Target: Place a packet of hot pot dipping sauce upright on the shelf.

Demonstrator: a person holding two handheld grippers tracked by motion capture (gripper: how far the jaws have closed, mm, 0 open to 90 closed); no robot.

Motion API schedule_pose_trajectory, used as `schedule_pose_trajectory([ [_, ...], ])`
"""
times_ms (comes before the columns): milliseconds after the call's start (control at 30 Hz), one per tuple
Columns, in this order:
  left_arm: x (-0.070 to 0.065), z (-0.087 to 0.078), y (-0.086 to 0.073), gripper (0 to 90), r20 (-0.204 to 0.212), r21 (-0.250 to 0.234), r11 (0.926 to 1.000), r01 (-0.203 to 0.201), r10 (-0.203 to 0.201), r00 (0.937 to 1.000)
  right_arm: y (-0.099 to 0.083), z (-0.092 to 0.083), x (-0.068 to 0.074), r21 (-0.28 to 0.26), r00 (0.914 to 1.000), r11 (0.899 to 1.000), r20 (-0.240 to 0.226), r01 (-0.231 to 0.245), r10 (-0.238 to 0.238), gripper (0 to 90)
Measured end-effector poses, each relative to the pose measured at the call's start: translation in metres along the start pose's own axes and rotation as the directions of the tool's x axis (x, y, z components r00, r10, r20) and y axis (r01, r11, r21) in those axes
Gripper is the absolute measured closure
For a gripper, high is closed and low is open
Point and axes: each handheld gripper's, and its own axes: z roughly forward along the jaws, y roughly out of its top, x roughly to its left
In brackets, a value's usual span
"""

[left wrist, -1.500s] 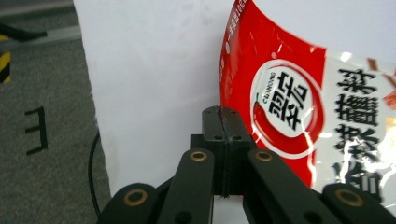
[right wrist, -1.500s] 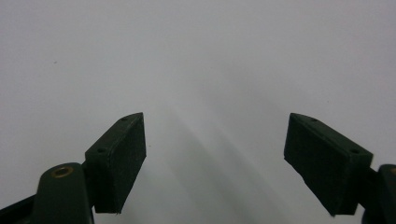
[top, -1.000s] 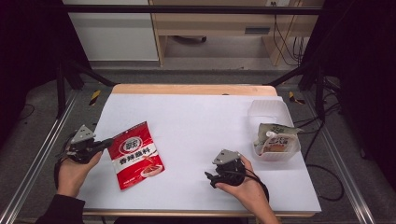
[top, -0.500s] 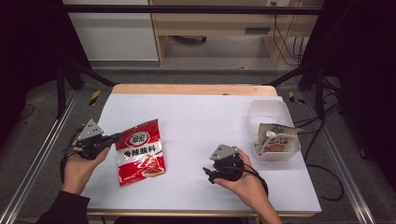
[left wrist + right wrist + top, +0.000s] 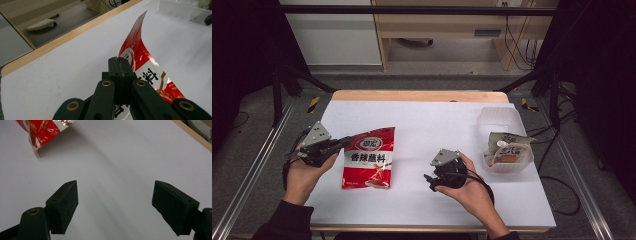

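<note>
A red and white snack packet (image 5: 370, 157) with black characters hangs tilted over the left part of the white table (image 5: 432, 120). My left gripper (image 5: 343, 143) is shut on the packet's upper left corner, its lower end near the table. In the left gripper view the black jaws (image 5: 119, 65) pinch the packet's edge (image 5: 136, 51). My right gripper (image 5: 432, 181) sits low over the table to the right of the packet, open. In the right gripper view its jaws (image 5: 113, 203) stand wide apart over bare white table, with a corner of the packet (image 5: 43, 131) at upper left.
A clear plastic tub (image 5: 501, 120) stands at the right side of the table, holding a pale packet (image 5: 508, 150). The wooden table edge (image 5: 422, 95) runs along the far side. Metal rails and cables flank the table.
My left gripper has risen and moved inward, lifting the packet's upper end off the table. The right hand has shifted slightly up, its jaws still wide.
</note>
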Motion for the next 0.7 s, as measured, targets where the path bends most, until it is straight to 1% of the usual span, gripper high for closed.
schedule_pose_trajectory([
  [100, -0.004, 0.000, 0.006, 90.0, 0.006, -0.010, 0.9999, -0.010, 0.010, 0.9999, 0.008, -0.002, -0.001, -0.004, 1.0000, 1.000, 0.003, 0.009, -0.009, 21.9],
  [167, -0.006, 0.000, 0.011, 90.0, 0.013, -0.022, 0.9997, -0.010, 0.010, 0.9999, 0.015, -0.005, -0.003, -0.008, 0.9999, 1.000, 0.002, 0.017, -0.017, 22.0],
  [367, -0.015, -0.001, 0.026, 90.0, 0.025, -0.041, 0.9984, -0.038, 0.039, 0.9989, 0.034, -0.013, -0.008, -0.016, 0.9994, 0.999, 0.005, 0.035, -0.034, 22.3],
  [467, -0.018, 0.000, 0.030, 90.0, 0.033, -0.045, 0.9978, -0.048, 0.050, 0.9982, 0.042, -0.016, -0.009, -0.020, 0.9992, 0.999, 0.004, 0.041, -0.041, 22.4],
  [500, -0.019, 0.000, 0.031, 90.0, 0.034, -0.045, 0.9977, -0.051, 0.052, 0.9981, 0.046, -0.017, -0.010, -0.021, 0.9987, 0.998, 0.003, 0.052, -0.051, 22.4],
  [600, -0.022, 0.000, 0.034, 90.0, 0.039, -0.041, 0.9972, -0.063, 0.064, 0.9972, 0.054, -0.021, -0.012, -0.033, 0.9988, 0.998, -0.014, 0.047, -0.048, 22.4],
  [667, -0.024, 0.000, 0.036, 90.0, 0.041, -0.045, 0.9969, -0.065, 0.067, 0.9970, 0.062, -0.023, -0.014, -0.025, 0.9981, 0.998, -0.009, 0.061, -0.062, 22.0],
  [700, -0.025, 0.000, 0.037, 90.0, 0.043, -0.044, 0.9964, -0.073, 0.075, 0.9962, 0.065, -0.024, -0.015, -0.025, 0.9979, 0.998, -0.008, 0.065, -0.065, 21.6],
])
